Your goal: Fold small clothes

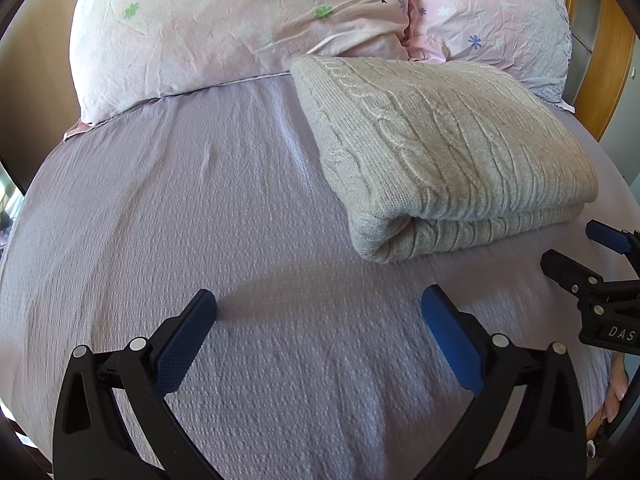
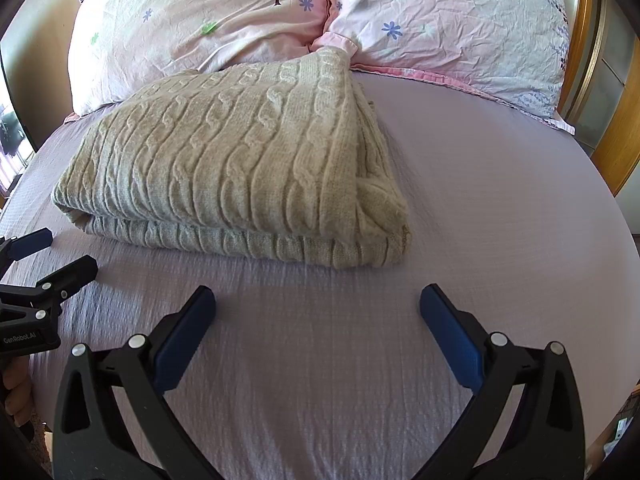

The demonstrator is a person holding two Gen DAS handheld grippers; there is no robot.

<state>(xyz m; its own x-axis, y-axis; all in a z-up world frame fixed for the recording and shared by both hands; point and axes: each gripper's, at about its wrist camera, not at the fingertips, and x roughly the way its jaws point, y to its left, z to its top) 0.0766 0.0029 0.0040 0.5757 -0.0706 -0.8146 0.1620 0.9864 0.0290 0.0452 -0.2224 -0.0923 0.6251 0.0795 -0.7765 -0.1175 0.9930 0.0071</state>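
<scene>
A beige cable-knit sweater (image 1: 444,152) lies folded in a thick rectangle on the lilac bed sheet (image 1: 200,220), its far end against the pillows. It also shows in the right wrist view (image 2: 240,160). My left gripper (image 1: 319,304) is open and empty, hovering over bare sheet in front of and left of the sweater. My right gripper (image 2: 317,302) is open and empty, over the sheet just in front of the sweater's near edge. Each gripper shows at the side of the other's view: the right one (image 1: 576,252), the left one (image 2: 60,256).
Two pink floral pillows (image 1: 224,28) (image 2: 452,28) lie at the head of the bed. A wooden headboard (image 2: 600,120) rises at the right. The bed edge curves away at left and right.
</scene>
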